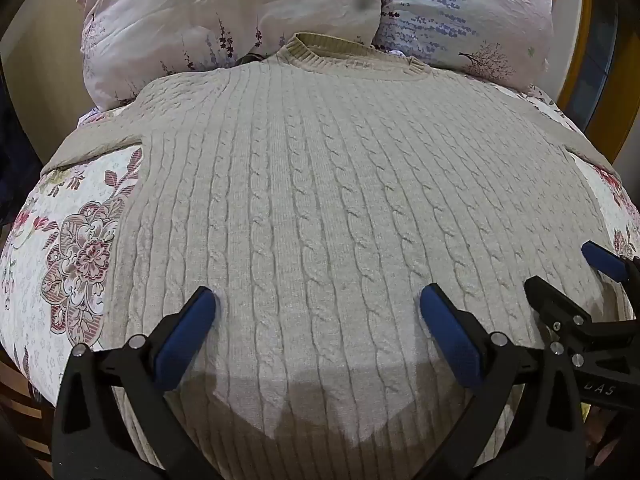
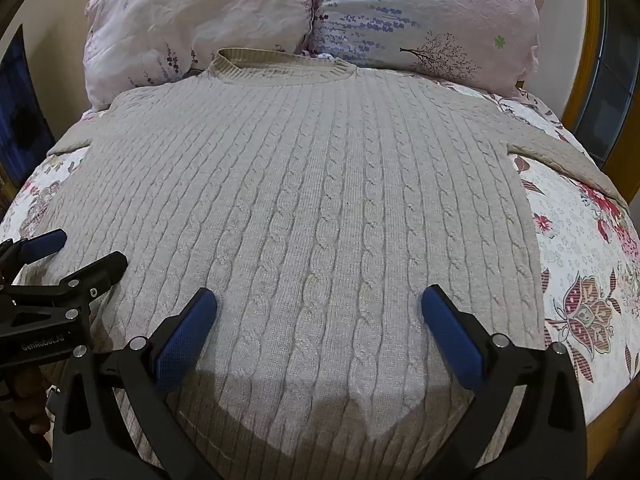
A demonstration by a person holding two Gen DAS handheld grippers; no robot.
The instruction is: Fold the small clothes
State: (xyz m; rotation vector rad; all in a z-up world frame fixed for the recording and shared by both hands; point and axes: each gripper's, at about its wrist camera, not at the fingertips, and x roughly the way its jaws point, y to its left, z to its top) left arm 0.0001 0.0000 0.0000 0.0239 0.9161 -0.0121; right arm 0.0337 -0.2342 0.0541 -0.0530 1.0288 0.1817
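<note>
A cream cable-knit sweater (image 1: 320, 184) lies flat on the bed, front up, collar toward the pillows, sleeves spread to both sides. It also shows in the right wrist view (image 2: 312, 184). My left gripper (image 1: 318, 308) is open and empty above the sweater's lower body, left of centre. My right gripper (image 2: 319, 308) is open and empty above the lower body, right of centre. Each gripper shows in the other's view: the right one (image 1: 568, 268) at the right edge, the left one (image 2: 80, 256) at the left edge. The hem lies below both, in shadow.
A floral quilt (image 1: 72, 240) covers the bed under the sweater and shows on the right too (image 2: 580, 264). Two pale floral pillows (image 1: 224, 20) (image 2: 424, 16) lean at the head. A wooden bed frame (image 2: 592, 40) curves along the right side.
</note>
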